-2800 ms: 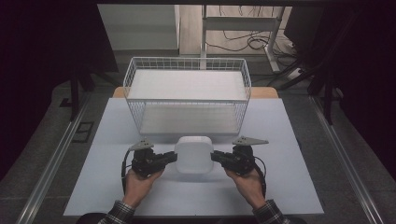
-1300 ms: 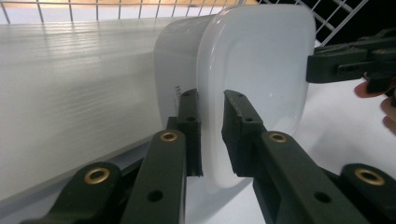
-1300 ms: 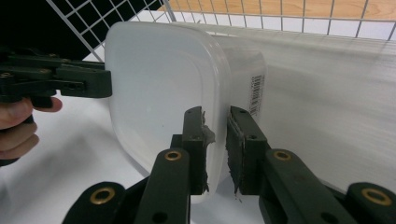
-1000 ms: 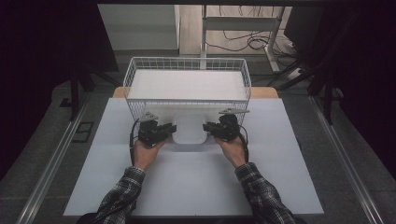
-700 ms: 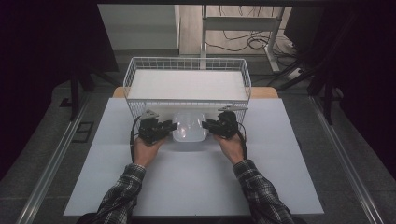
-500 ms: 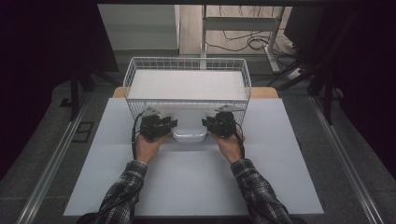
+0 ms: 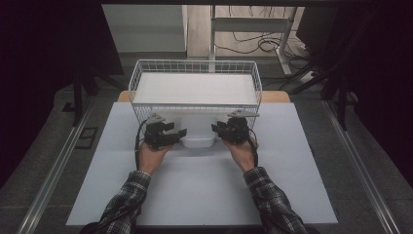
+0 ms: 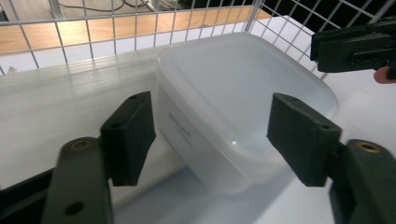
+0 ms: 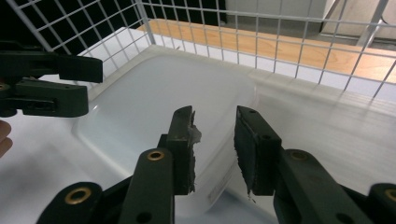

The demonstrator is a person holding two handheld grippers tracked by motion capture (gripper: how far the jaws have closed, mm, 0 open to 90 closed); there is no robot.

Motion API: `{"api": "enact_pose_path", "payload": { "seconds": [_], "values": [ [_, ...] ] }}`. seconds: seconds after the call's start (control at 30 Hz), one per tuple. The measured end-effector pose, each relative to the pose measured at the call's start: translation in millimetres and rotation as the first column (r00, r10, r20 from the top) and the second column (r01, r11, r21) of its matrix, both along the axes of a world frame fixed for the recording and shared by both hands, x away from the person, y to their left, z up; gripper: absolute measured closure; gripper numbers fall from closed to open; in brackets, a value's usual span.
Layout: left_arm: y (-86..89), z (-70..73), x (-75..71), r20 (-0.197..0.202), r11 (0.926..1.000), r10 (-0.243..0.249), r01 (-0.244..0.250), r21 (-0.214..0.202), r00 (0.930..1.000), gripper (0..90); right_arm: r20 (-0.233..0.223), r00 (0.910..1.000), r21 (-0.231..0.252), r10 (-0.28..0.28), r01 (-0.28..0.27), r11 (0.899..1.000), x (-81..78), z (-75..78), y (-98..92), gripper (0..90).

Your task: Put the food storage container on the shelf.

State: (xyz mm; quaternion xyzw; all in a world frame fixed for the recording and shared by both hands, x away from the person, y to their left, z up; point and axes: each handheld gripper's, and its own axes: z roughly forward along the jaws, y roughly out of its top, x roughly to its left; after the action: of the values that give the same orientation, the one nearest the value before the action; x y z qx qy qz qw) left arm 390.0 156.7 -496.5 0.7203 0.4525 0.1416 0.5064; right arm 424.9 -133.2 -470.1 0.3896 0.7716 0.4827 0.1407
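So right now the plastic container [image 7: 197, 132] sits toward the far edge of the surface [image 7: 204, 195], about midway between its left and right edges, with its far end pushed up against the front wall of the wire basket [image 7: 195, 68]. It's a translucent white tub with its lid on, and it looks tipped a bit, far end up against a white panel [image 8: 56, 102] by the basket wall.

The left gripper [image 7: 171, 134] is at the tub's left side with its jaws spread wide, and in the left gripper view they aren't touching anything, the tub just sits beyond them. The right gripper [image 7: 220, 129] is at the right side, jaws close together with a small gap. From the right gripper view I honestly can't tell if they're pinching the tub's edge or just hovering over it.

What could go wrong, my guess: with one side not gripped and the other doubtful, any lift could let the tub swing or drop. The plastic looks slick, so it may slip, and the basket rim could snag it going over.
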Motion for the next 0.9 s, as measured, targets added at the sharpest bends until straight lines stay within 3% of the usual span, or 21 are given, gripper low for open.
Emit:
{"api": "enact_pose_path", "payload": {
  "seconds": [0.17, 0.33, 0.6, 0.77, 0.83, 0.87, 0.9],
  "values": [
    [3.9, -1.3, -15.0, -0.004, 0.999, -0.035, 0.035, -0.03, 0.9994, 25.7, -0.005, 0.9999, 0.009, 0.011, -0.011, 1.0, -7.3, -0.8, -5.3, 71.3],
    [6.4, -1.4, -26.1, -0.005, 0.9982, -0.04, 0.039, -0.046, 0.9992, 20.1, -0.01, 0.9996, 0.014, 0.025, -0.025, 1.0, -15.4, 1.0, -8.4, 78.6],
    [9.3, 1.2, -55.6, 0.019, 0.9985, -0.054, 0.054, 0.006, 0.9984, 13.6, 0.008, 0.9967, -0.008, 0.081, -0.081, 0.997, -32.8, 5.8, -11.9, 82.3],
    [10.9, 0.2, -71.0, 0.029, 0.9978, -0.067, 0.067, 0.002, 0.9973, 10.5, 0.005, 0.9926, -0.032, 0.121, -0.121, 0.992, -41.6, 4.1, -13.9, 85.0],
    [11.9, -2.0, -78.6, 0.037, 0.997, -0.075, 0.074, 0.022, 0.9965, 9.6, 0.001, 0.9911, -0.04, 0.133, -0.133, 0.99, -44.7, 3.1, -13.7, 86.0],
    [13.4, -4.9, -85.8, 0.042, 0.9961, -0.069, 0.066, 0.058, 0.9968, 9.3, -0.001, 0.9903, -0.044, 0.139, -0.139, 0.989, -46.2, 2.4, -13.2, 86.5],
    [13.4, -4.9, -85.8, 0.042, 0.9961, -0.069, 0.066, 0.058, 0.9968, 9.0, -0.001, 0.9903, -0.044, 0.139, -0.139, 0.989, -46.2, 2.4, -13.2, 86.5]
  ]
}}
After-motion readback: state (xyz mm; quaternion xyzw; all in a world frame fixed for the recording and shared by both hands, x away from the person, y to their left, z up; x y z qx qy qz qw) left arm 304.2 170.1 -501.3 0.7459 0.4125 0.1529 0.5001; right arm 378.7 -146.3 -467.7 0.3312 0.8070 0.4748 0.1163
